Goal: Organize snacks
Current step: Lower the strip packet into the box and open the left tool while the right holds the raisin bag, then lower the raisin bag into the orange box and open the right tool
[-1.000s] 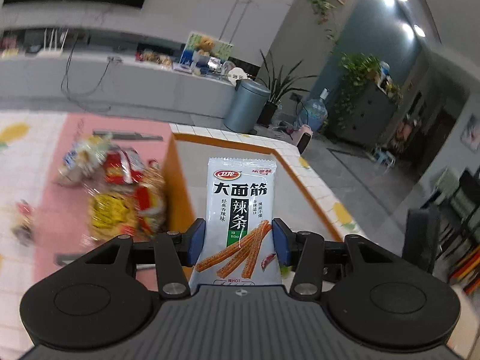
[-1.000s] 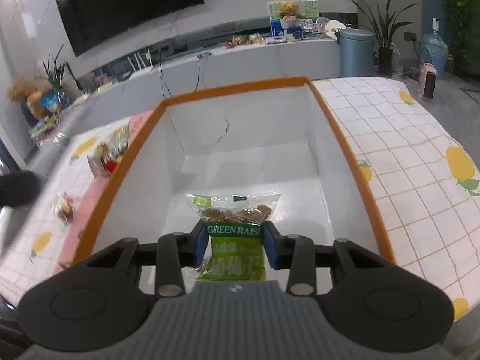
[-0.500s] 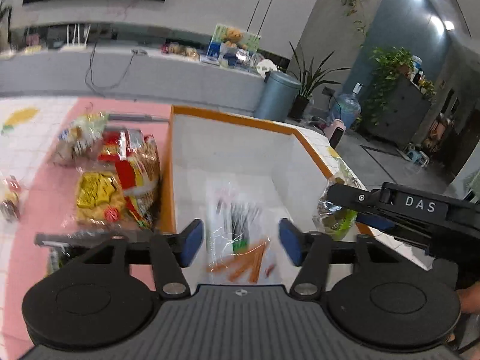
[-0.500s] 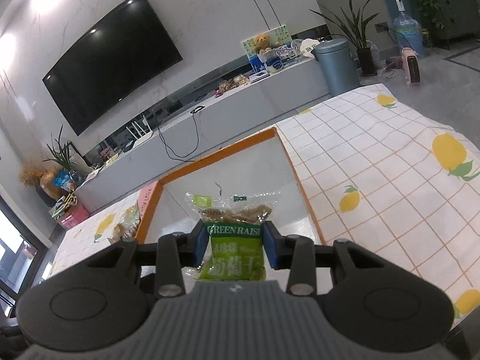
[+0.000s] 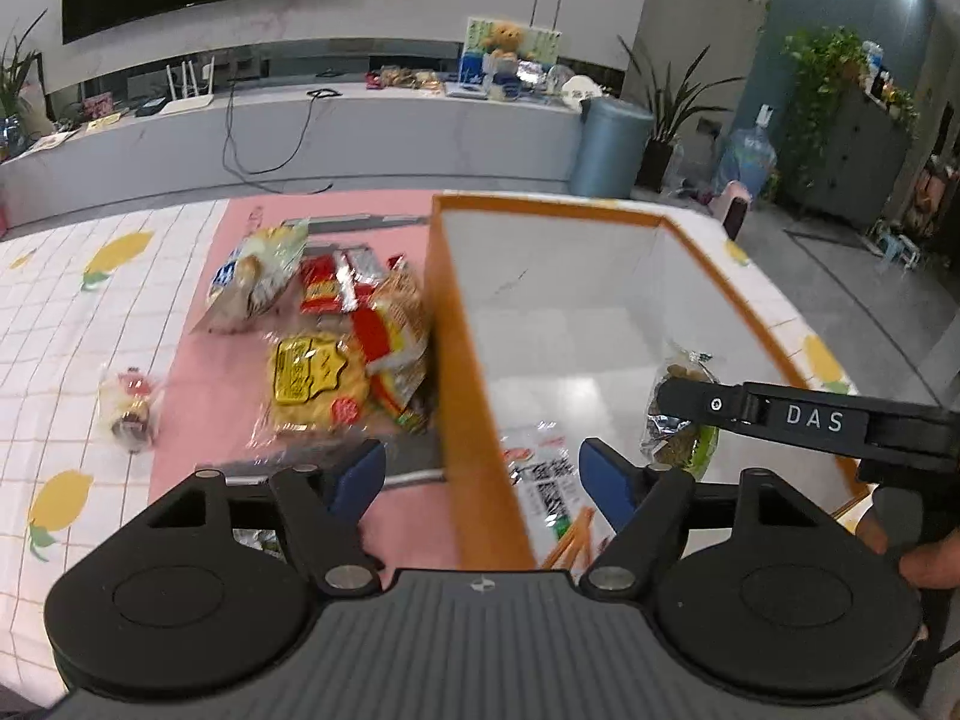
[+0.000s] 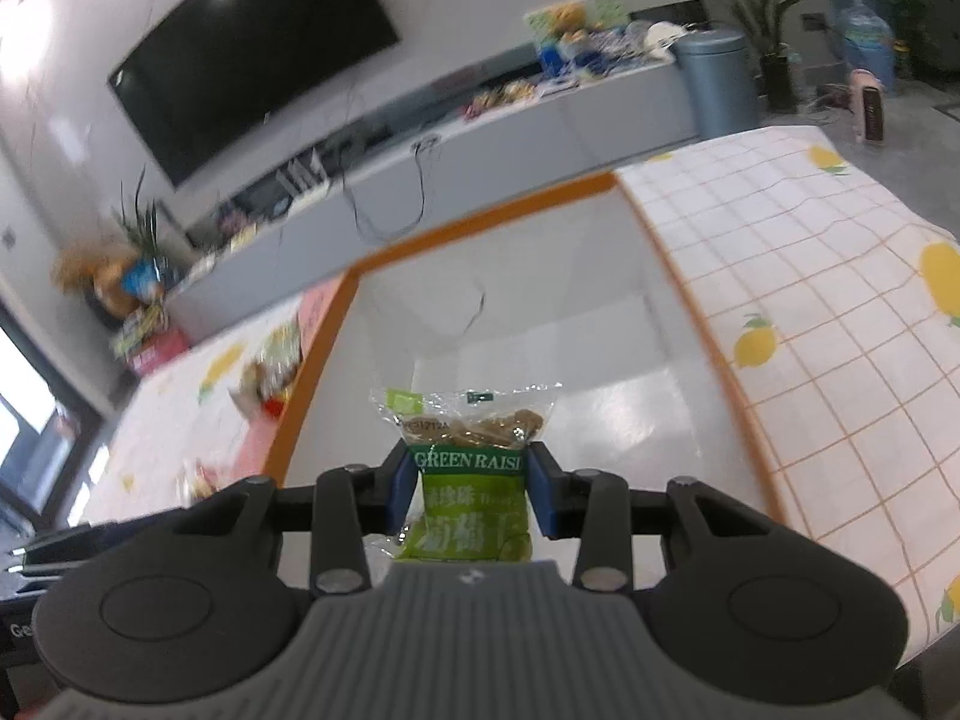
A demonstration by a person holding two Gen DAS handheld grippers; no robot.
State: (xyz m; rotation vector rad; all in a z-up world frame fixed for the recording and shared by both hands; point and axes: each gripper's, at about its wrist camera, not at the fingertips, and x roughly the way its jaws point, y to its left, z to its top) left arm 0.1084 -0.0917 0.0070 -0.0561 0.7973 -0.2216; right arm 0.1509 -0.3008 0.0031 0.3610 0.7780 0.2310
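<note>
Hanging over the orange-rimmed white box (image 6: 678, 276), the right claw (image 6: 471, 495) is clamped on a green raisin packet (image 6: 468, 474), blue pads squeezing the printed band just below the clear window where the raisins show. That looks like a sensible hold: the film is thin and crinkly and the fill loose, so I'd judge a pinch across the packed middle steadier than one on the slippery top seal. It seems light, soft, hard to damage, and should take a short drop into the box without harm.

Over on the other side, the left claw (image 5: 483, 483) has its jaws opening, gripping nothing. Beyond them a spicy gluten-strip packet (image 5: 549, 495) lies on the box floor against the near orange wall (image 5: 474, 396), clear of both pads. It's a flat, glossy sachet, limp and slick by the look of it.

On the pink mat (image 5: 198, 396) left of the box waits the rest: a yellow-labelled bag of crisps or noodles (image 5: 318, 384), red wrappers (image 5: 336, 288) behind it, a pale bread-like bag (image 5: 258, 273), and a small sweet (image 5: 129, 405) out on the lemon-print table (image 5: 66, 312). These puffy bags will crush and slither, I'd guess; best taken across a firm middle or a gathered end seam, gently.
</note>
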